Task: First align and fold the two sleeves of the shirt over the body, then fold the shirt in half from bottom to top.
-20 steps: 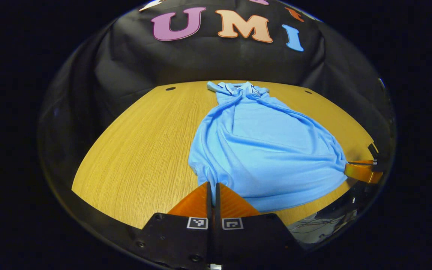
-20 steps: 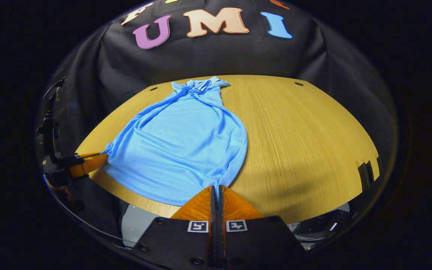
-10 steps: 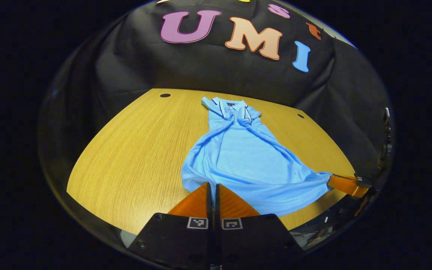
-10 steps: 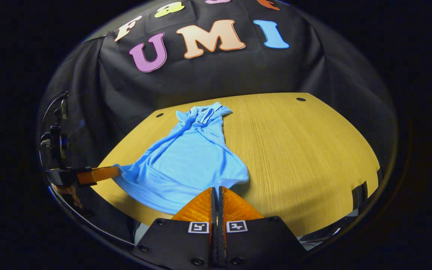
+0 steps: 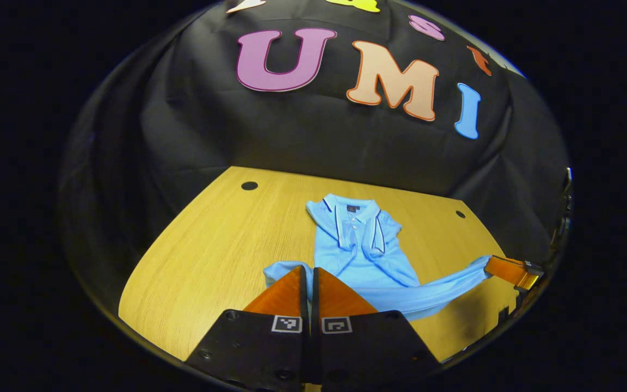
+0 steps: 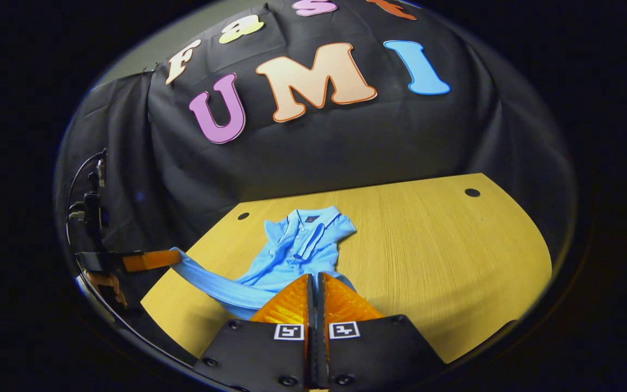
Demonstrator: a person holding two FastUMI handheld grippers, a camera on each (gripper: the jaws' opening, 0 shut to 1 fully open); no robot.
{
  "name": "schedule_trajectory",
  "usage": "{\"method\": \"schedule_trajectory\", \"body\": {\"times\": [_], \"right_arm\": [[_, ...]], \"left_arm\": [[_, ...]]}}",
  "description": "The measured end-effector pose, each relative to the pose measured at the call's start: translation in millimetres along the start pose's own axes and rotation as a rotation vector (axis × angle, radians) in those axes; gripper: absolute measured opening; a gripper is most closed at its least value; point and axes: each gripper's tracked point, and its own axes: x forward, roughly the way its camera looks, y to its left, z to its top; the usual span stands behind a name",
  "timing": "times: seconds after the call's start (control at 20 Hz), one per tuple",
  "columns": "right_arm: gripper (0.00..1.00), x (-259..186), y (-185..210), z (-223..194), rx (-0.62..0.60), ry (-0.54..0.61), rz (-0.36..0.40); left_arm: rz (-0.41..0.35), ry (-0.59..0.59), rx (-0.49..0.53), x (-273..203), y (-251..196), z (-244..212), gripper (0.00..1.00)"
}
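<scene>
Hem corners of the blue shirt (image 5: 358, 247) are now riding high off the wooden table (image 5: 210, 261), where 1 second ago the body was still spread wide and low across it. Both grippers are lifting and carrying the bottom edge toward the collar (image 5: 352, 213), so I judge the bottom-to-top fold is under way, with the sleeves already tucked in.

Left gripper (image 5: 308, 280) is showing its fingers pressed together, pinching 1 corner of the hem. Right gripper (image 6: 315, 288) is doing the same with the other corner. Shirt fabric is stretching between them as a narrow band, while the collar end is lying flat near the table's far edge.

Left gripper view is showing the right gripper off at the right rim with cloth trailing from it. Right gripper view is showing the left gripper at the left edge, plus part of a hand (image 6: 108, 283) beneath it.
</scene>
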Motion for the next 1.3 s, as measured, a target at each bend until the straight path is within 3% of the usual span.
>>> {"method": "schedule_trajectory", "body": {"times": [0.2,0.6,0.85,1.0,1.05,1.15,1.2,1.25,1.3], "right_arm": [[0.02,63.4,-13.8,28.9,0.035,-0.009,-0.036],[0.03,189.8,-40.5,61.3,0.07,-0.037,-0.187],[0.02,254.9,-65.1,41.7,0.079,0.028,-0.25],[0.04,259.6,-79.2,34.5,0.071,0.046,-0.301],[0.13,249.9,-78.9,46.4,0.058,0.011,-0.299],[0.71,216.0,-71.7,80.4,0.016,-0.095,-0.291],[1.0,194.6,-66.4,101.8,-0.012,-0.148,-0.288],[0.95,168.6,-57.7,122.3,-0.038,-0.214,-0.277],[0.94,138.4,-51.0,143.5,-0.061,-0.288,-0.272]], "left_arm": [[-0.01,0.011,0.001,60.5,6.8,24.7,0.0],[-0.117,0.054,0.031,198.7,12.3,54.7,0.0],[-0.097,0.125,0.033,269.0,29.5,38.3,0.0],[-0.047,0.169,0.07,283.0,38.2,19.3,0.0],[-0.022,0.156,0.08,281.4,41.9,19.3,0.13],[-0.007,0.067,0.074,260.5,38.7,45.2,1.0],[-0.008,0.01,0.077,240.8,33.6,63.9,0.96],[-0.007,-0.046,0.081,223.3,30.3,78.6,0.92],[-0.003,-0.108,0.088,195.8,24.8,95.5,0.94]]}}
